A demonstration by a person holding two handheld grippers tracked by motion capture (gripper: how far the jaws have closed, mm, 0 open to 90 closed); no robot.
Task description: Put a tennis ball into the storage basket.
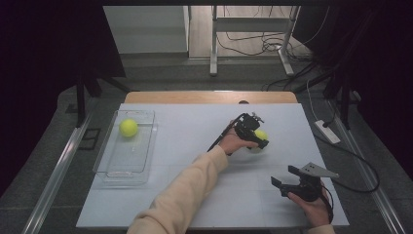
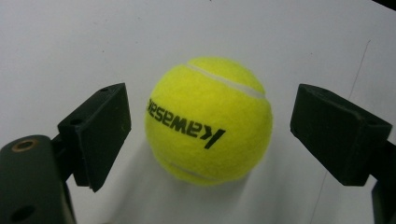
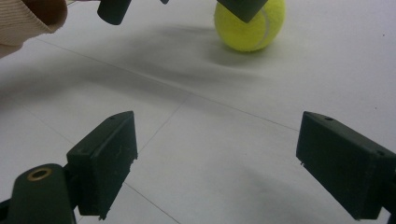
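A yellow tennis ball (image 1: 261, 135) with black lettering rests on the white table, right of centre. My left gripper (image 1: 258, 140) is lowered over it. In the left gripper view the ball (image 2: 208, 120) sits between the two black jaws, with a gap on each side, so my left gripper (image 2: 210, 126) is open. My right gripper (image 1: 285, 177) hovers near the front right of the table, open with nothing in it. In the right gripper view the ball (image 3: 250, 25) lies farther off beyond my right gripper (image 3: 217, 163), partly covered by a left jaw.
A clear plastic tray (image 1: 109, 171) stands at the table's left with a second yellow tennis ball (image 1: 128, 127) in its far end. A person's beige sleeve (image 1: 180, 195) crosses the front middle. A cable (image 1: 358, 165) trails off the right edge.
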